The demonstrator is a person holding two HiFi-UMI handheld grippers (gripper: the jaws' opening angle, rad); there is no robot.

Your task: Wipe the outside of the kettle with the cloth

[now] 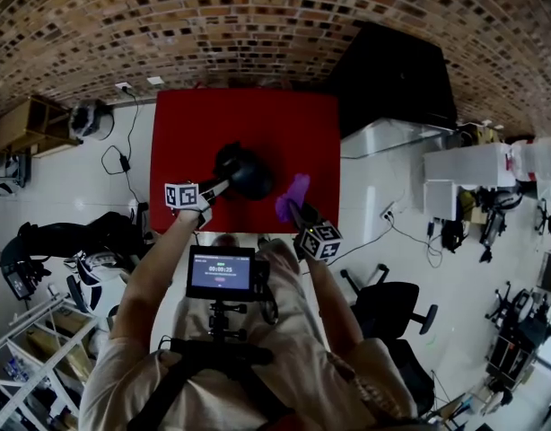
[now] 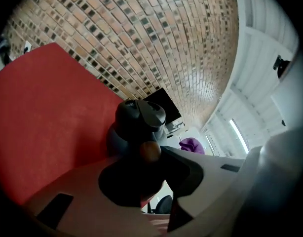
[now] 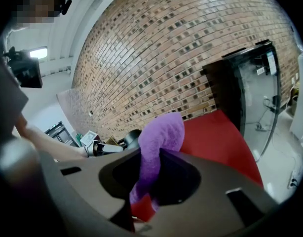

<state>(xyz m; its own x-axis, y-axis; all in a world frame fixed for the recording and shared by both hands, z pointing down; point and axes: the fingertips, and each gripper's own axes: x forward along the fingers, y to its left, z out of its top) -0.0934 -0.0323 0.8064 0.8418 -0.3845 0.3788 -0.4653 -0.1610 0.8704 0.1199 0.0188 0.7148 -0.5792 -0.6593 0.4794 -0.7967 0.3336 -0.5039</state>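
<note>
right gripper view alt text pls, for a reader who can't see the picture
The right gripper is clamped on a purple cloth, which stands up out of it above a red table. Behind the cloth at left, part of a dark kettle shows in front of a brick wall.

I found writing in one place only: the small screen (image 1: 221, 274) on the chest mount showed a line of pale digits. They were too small to read surely
</note>
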